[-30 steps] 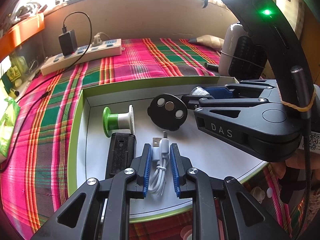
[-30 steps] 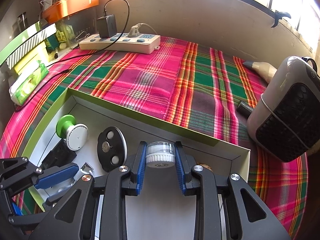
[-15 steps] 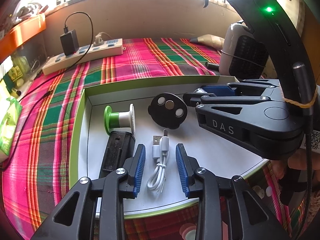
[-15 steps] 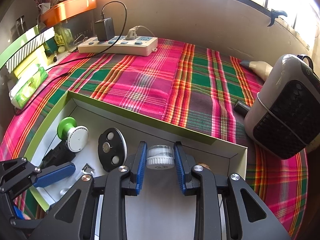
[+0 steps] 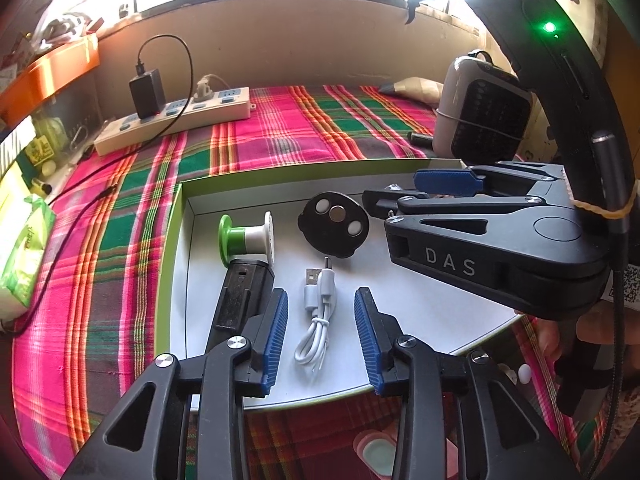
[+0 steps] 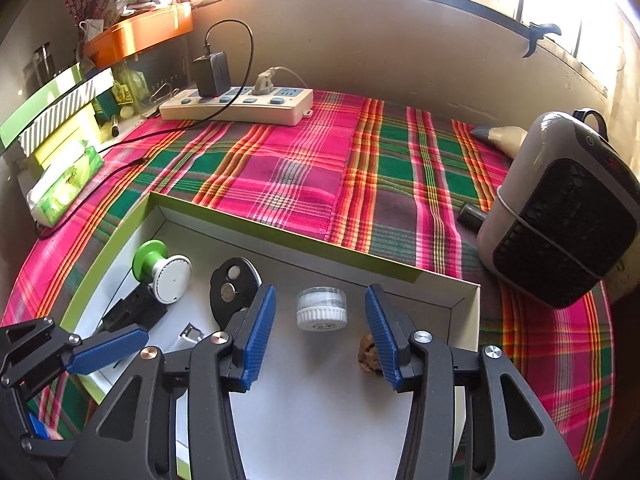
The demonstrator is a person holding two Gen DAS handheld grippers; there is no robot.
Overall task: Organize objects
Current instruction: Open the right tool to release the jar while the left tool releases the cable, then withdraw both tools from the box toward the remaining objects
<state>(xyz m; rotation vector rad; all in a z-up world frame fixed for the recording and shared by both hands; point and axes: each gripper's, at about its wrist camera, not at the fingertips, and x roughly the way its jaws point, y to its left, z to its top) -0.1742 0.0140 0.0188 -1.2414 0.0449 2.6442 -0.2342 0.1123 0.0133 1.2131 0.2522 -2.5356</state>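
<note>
Now our left tongs (image 5: 320,336) are opening astride the white cable (image 5: 318,312), lengthwise between them; right tongs (image 6: 318,330) are opening around the jar (image 6: 322,309).

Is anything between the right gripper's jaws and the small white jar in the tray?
Nothing visible. The jar sits on the tray floor between the right gripper's opening jaws, pads clear on both sides. A brown lump lies near the right pad, not between.
</note>
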